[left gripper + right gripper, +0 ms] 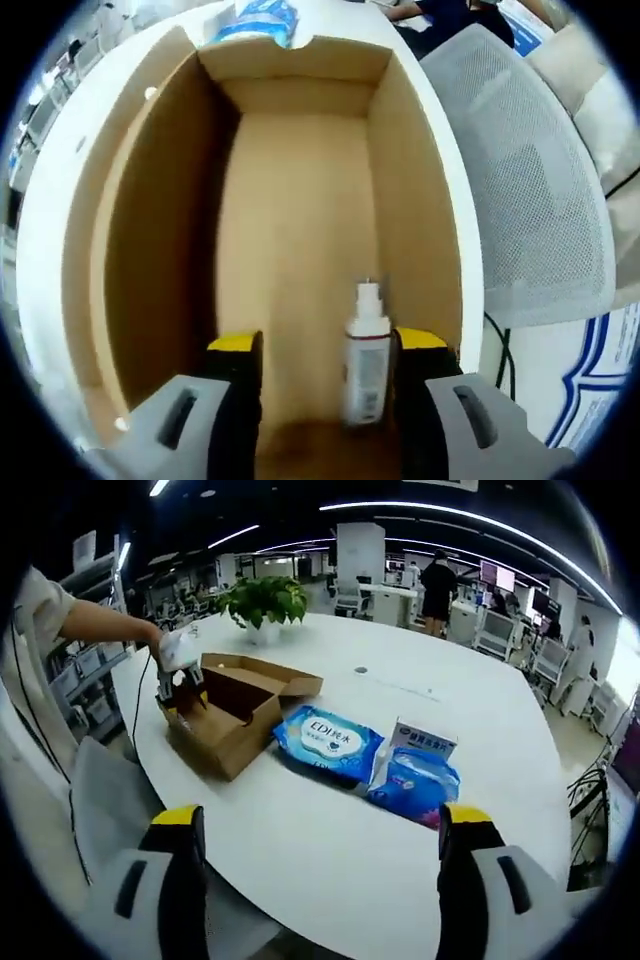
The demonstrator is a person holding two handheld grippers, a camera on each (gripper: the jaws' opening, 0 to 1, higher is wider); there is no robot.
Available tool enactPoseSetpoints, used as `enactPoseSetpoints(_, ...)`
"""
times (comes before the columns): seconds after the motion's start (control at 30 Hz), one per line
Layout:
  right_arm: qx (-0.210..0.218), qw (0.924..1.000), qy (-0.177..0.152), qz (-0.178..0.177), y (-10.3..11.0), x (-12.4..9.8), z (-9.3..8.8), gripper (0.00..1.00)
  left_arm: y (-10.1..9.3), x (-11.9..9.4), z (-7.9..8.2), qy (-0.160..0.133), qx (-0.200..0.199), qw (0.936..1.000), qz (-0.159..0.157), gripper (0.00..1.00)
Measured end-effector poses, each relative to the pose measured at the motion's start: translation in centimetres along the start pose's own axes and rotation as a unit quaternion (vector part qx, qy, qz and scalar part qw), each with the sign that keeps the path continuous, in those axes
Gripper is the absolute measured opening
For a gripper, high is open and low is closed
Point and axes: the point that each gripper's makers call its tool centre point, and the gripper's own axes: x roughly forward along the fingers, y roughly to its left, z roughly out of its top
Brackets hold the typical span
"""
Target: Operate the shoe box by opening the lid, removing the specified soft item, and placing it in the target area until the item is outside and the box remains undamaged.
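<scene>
Open-plan office all around, and a big round white table (pixel 330 830) carrying the action. Nearest in the right gripper view, the right gripper (pixel 320 855) hangs over the table's near edge, its yellow-tipped jaws spread wide with nothing between them. Just beyond, toward 12 o'clock, lie two soft packs: a blue wet-wipe pack (pixel 328 742) and, touching it at 3 o'clock, a second blue pack (pixel 415 778) with a white card top. Both are already outside the box. They look light and squashy with slick film wrappers, so I'd judge a grip across the middle of the flat body works best, gently, or the film may slide.

Further off, at 10 o'clock, the cardboard shoe box (pixel 235 715) sits open, flaps splayed, and the left gripper (pixel 182 692) dips into its near end, a person's sleeve above it.

Switch to the left gripper view: we're looking straight down into the box (pixel 300 200). The left gripper (pixel 325 385) has its jaws apart, and a small white spray bottle (pixel 367 355) stands between them, close against the right-hand jaw; whether it touches is hard to say. That bottle is rigid and smooth, likely tippy. Cardboard walls are thin, so clipping them is the risk. Past the far wall, a blue pack (pixel 262 18) peeks over.
</scene>
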Motion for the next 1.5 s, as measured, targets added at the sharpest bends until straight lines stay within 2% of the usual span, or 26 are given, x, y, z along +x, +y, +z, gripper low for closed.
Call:
enactPoseSetpoints(0.3, -0.002, 1.0, 0.001, 0.001, 0.6, 0.2, -0.6, 0.9, 0.1, 0.7, -0.2, -0.003, -0.008, 0.9997, 0.023, 0.44)
enactPoseSetpoints(0.57, -0.004, 0.9999, 0.001, 0.01, 1.2, 0.5, -0.8, 0.88, -0.3, 0.7, -0.5, -0.011, -0.045, 0.9986, 0.023, 0.3)
enactPoseSetpoints(0.97, -0.005, 0.9999, -0.001, 0.014, 1.9, 1.0, -0.9, 0.85, -0.4, 0.8, -0.7, -0.011, -0.056, 0.9976, 0.041, 0.26)
enactPoseSetpoints(1.07, -0.009, 0.9999, 0.001, 0.015, 2.1, 1.1, -1.0, 0.84, -0.1, 0.9, -0.9, -0.01, -0.073, 0.9961, 0.048, 0.19)
enactPoseSetpoints(1.1, -0.009, 0.9999, 0.001, 0.015, 2.1, 1.0, -1.0, 0.84, 0.0, 0.6, -1.3, -0.002, -0.081, 0.995, 0.058, 0.19)
enactPoseSetpoints(1.27, -0.014, 0.9998, 0.0, 0.016, 2.2, 1.0, -1.0, 0.83, 0.0, 0.3, -1.3, -0.007, -0.093, 0.9937, 0.061, 0.19)
enactPoseSetpoints(1.5, -0.023, 0.9995, -0.009, 0.021, 2.4, 0.9, -0.4, 0.81, 0.6, -0.2, -1.3, -0.013, -0.091, 0.9924, 0.082, 0.17)
